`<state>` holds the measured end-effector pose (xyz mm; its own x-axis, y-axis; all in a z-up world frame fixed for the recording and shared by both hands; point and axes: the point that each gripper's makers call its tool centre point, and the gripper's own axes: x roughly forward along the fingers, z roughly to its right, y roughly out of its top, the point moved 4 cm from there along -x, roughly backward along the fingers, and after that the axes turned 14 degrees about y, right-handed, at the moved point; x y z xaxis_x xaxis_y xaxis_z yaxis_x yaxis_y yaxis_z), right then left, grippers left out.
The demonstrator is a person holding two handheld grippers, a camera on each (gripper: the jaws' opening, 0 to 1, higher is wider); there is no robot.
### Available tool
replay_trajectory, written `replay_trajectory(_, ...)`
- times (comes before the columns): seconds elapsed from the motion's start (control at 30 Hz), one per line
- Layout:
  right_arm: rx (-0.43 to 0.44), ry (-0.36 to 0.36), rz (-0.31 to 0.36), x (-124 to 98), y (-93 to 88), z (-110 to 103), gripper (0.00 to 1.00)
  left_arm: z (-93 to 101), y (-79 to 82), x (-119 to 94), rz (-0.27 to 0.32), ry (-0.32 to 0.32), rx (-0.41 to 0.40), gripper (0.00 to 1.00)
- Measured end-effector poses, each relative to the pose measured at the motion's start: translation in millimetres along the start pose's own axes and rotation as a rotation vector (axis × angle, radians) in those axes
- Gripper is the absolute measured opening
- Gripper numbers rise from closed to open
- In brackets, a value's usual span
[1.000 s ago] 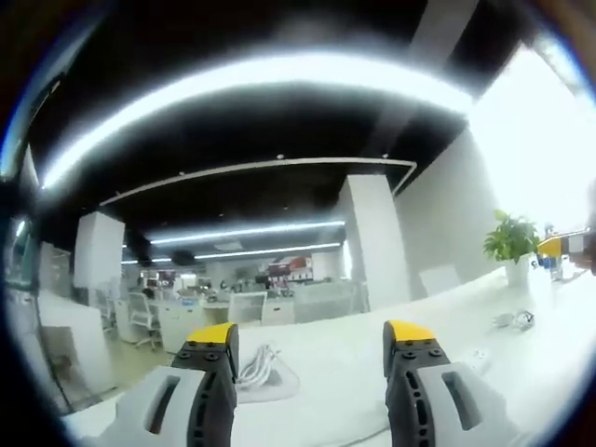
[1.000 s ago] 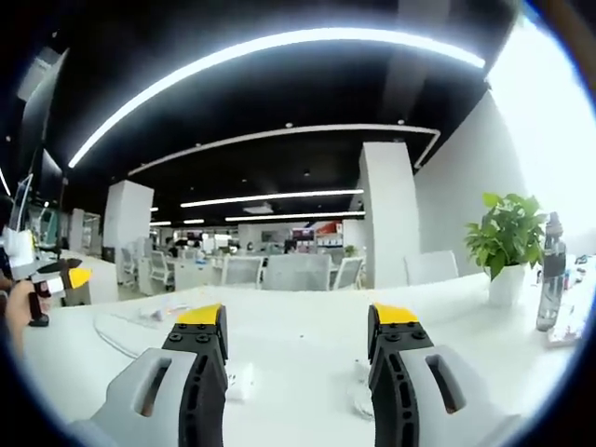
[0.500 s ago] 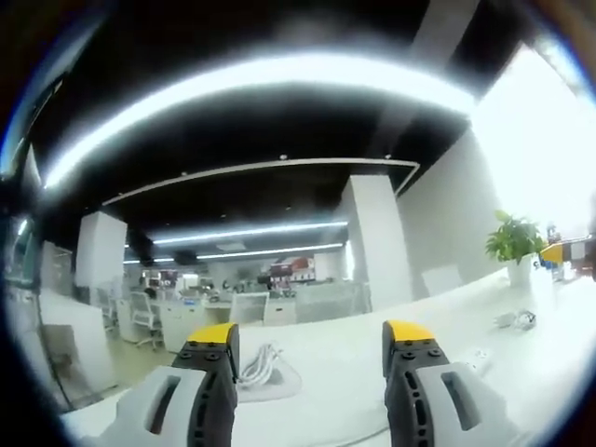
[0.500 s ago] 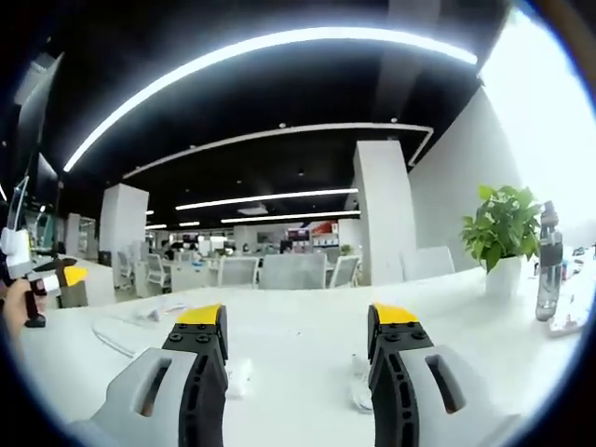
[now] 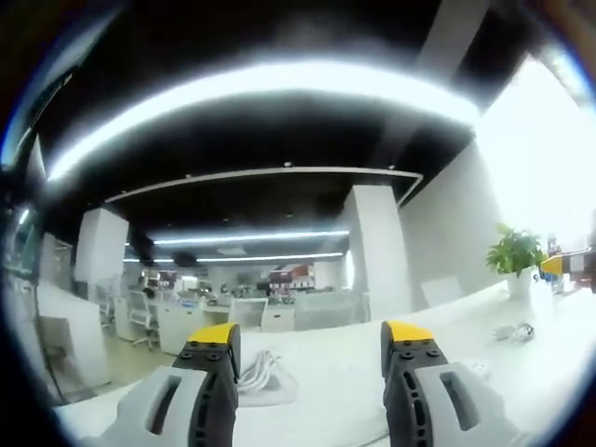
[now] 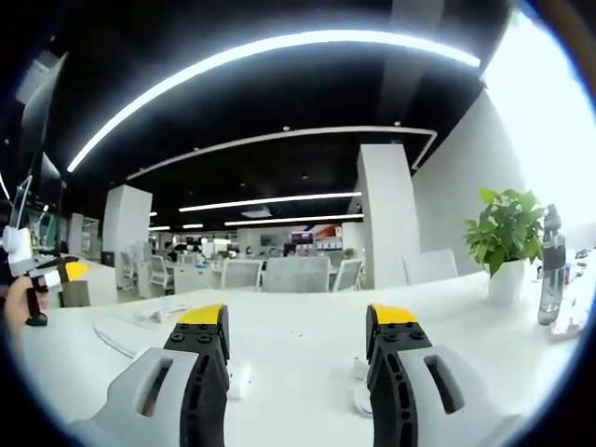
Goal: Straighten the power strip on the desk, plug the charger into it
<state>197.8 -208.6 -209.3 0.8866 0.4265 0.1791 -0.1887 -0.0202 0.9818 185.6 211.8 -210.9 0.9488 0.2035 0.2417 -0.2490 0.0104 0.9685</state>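
My left gripper is open over a white desk, holding nothing. A coiled white cable lies just past its left jaw. Farther right lie a small white block with a cord and a small white piece; I cannot tell which is the charger. My right gripper is also open and holds nothing. Between its jaws sit a small white block and a white corded piece. A flat white strip-like thing with a cable lies at the left.
A potted plant and a dark bottle stand at the desk's right end. The left gripper, held in a hand, shows at the left of the right gripper view. Office chairs and desks fill the background.
Both views have drifted slightly with the hands. Nothing on the desk has moved, and both grippers stay open.
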Motion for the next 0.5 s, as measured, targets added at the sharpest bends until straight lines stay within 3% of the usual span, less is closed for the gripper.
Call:
replay_trajectory(0.33,-0.039,0.060,-0.020,5.0,2.3,-4.7,0.59,6.3,4.3,0.8,0.025,-0.055,-0.045,0.60)
replay_trajectory(0.5,-0.062,0.102,-0.027,8.7,8.2,-7.7,0.56,10.4,-0.7,3.5,0.007,-0.084,-0.006,0.60)
